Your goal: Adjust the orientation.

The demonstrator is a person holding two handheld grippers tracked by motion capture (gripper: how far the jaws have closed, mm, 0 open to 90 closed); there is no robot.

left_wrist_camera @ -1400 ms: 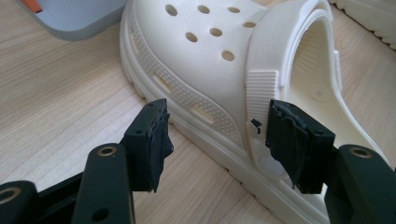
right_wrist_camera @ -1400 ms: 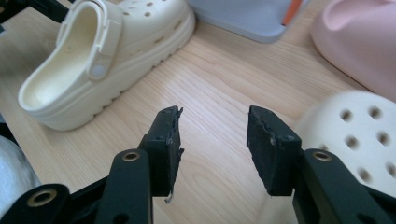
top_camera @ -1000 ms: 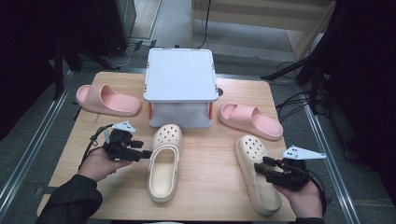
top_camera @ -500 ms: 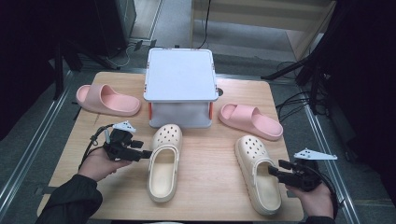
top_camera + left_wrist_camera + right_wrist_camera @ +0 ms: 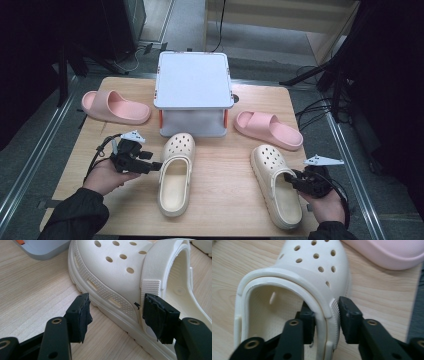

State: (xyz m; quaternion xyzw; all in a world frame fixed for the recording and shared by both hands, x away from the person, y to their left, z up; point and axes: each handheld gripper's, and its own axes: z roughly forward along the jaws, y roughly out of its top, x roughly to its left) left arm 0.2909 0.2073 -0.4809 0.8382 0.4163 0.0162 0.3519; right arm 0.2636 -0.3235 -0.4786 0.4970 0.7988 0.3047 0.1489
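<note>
Right gripper (image 5: 325, 317) pinching the side wall and strap of the right cream clog (image 5: 275, 185), jaws just closed, near right on the wooden table (image 5: 225, 200). Left gripper (image 5: 115, 315) spread beside the left cream clog (image 5: 175, 175), near centre.

Right cream clog (image 5: 294, 290): heel cut off by the bottom edge of the right gripper view; inner jaw partly hidden behind its side wall.
Left cream clog (image 5: 120, 277): toe and heel cut off at the top and right edges of the left gripper view.
Pink slide (image 5: 387, 251): cropped at upper right, blurred.
Grey box (image 5: 42, 248): corner only, upper left.
</note>
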